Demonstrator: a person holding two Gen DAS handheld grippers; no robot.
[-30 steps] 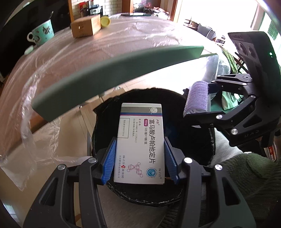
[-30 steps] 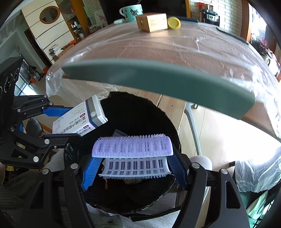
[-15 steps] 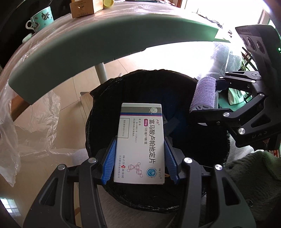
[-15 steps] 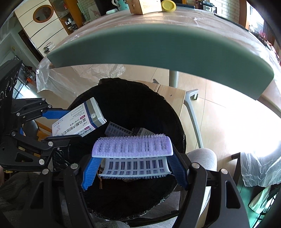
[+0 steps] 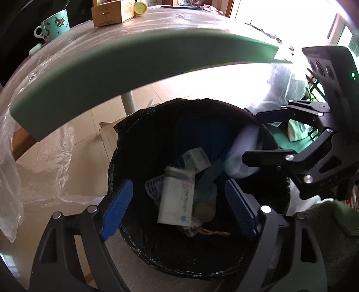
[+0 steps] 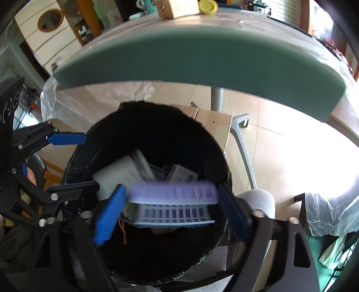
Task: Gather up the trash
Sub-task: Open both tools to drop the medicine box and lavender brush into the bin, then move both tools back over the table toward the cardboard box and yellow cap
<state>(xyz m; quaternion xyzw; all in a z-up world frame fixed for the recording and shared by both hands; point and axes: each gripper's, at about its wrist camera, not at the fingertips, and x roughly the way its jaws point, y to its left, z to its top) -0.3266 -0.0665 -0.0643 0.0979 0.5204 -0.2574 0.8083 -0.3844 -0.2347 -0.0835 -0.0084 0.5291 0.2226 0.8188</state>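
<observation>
A black-lined trash bin sits below both grippers. My left gripper hangs over it with its jaws opening and nothing between them. The white medicine box lies loose among the trash inside. In the right wrist view my right gripper is over the bin, its jaws opening. The purple bristle brush is blurred between the blue pads, free of them and dropping. From the left wrist view the brush is a pale blur under the right gripper.
The green table edge overhangs the bin. On the table stand a teal mug, a wooden box and a yellow lid. Clear plastic sheet hangs at the left. A cardboard piece lies behind the bin.
Both grippers opened. The medicine box left the left gripper and fell into the bin. The purple brush slipped from the right gripper's pads and is falling.
</observation>
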